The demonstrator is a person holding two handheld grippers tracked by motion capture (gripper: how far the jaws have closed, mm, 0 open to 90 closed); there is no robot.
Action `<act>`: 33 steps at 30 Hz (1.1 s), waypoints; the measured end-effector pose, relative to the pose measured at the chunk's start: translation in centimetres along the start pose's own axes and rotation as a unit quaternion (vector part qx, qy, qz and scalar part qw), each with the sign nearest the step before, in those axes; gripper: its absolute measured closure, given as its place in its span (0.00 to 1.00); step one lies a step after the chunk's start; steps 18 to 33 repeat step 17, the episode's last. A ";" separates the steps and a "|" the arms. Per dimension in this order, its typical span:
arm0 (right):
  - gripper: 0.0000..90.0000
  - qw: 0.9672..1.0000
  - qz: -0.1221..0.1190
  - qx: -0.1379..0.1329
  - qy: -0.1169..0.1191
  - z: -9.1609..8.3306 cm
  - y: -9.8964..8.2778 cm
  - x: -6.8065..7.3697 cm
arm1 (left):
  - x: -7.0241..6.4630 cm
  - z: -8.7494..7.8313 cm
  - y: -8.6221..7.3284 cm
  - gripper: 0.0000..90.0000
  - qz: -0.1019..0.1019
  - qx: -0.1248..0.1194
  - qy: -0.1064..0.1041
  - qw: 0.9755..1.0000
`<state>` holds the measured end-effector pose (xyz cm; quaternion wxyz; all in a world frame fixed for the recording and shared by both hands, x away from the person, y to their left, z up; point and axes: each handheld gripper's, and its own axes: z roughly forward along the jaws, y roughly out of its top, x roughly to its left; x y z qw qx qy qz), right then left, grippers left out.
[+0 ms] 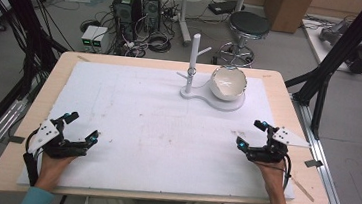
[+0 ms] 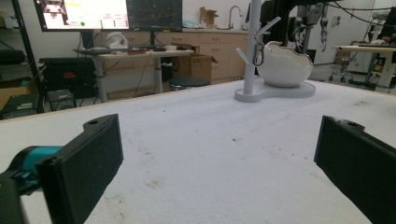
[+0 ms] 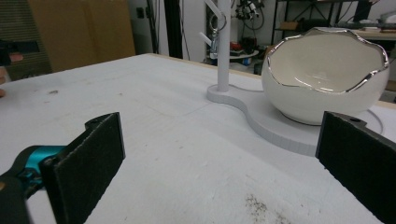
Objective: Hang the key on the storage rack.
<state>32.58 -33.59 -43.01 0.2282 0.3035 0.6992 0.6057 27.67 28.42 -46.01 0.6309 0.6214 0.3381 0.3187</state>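
Tongs are held released on both sides: the left tongs (image 1: 82,127) and the right tongs (image 1: 249,132) rest low over the white foam-covered counter (image 1: 141,123), jaws spread wide with nothing between them. The white eggshell-shaped ceramic bowl (image 1: 228,83) sits on a white stand (image 1: 205,94) near the far edge, just beside a white branched post (image 1: 193,63) carrying a small metal ring (image 1: 191,72).

In the left gripper view the white post (image 2: 252,46) of the stand is cut off by the top edge, and the small metal piece (image 2: 258,55) hanging on it is too small to identify — a ring or clip, perhaps. In the right gripper view the post (image 3: 223,44) again runs out of the top. The left hand-held gripper (image 2: 219,158) has both jaws cropped by the bottom edge — likewise the right hand-held gripper (image 3: 219,158).
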 end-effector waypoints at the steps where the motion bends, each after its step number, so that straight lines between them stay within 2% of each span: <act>1: 0.01 1.000 0.005 -0.005 0.000 -0.2 -0.3 0.0 | 0.0 0.0 0.0 0.02 0.001 0.000 0.001 1.000; 3: 0.01 1.000 0.002 -0.019 -0.016 -0.5 -0.8 0.2 | 0.0 0.0 0.0 0.02 0.001 0.000 0.001 1.000; 4: 0.01 0.999 -0.010 -0.031 -0.025 -0.6 -1.1 0.2 | 0.0 0.0 0.0 0.02 0.000 -0.001 0.001 1.000; 5: 0.01 0.999 -0.007 -0.036 -0.029 -0.8 -1.4 0.2 | 0.0 -0.1 0.0 0.02 0.000 0.000 0.001 1.000; 8: 0.01 0.999 0.014 -0.044 -0.027 -1.0 -2.0 -0.1 | -0.1 -0.1 0.0 0.02 0.002 0.000 0.002 1.000; 10: 0.01 0.998 0.011 -0.050 -0.026 -1.0 -2.1 -0.1 | 0.0 -0.1 0.0 0.02 0.001 -0.001 0.001 1.000; 15: 0.01 0.999 -0.001 -0.043 -0.029 -0.9 -2.0 0.1 | 0.0 -0.1 0.0 0.02 0.000 -0.002 0.000 1.000; 33: 0.01 0.999 0.000 -0.043 -0.029 -0.9 -2.0 0.1 | 0.0 -0.1 0.0 0.02 0.001 -0.004 0.002 1.000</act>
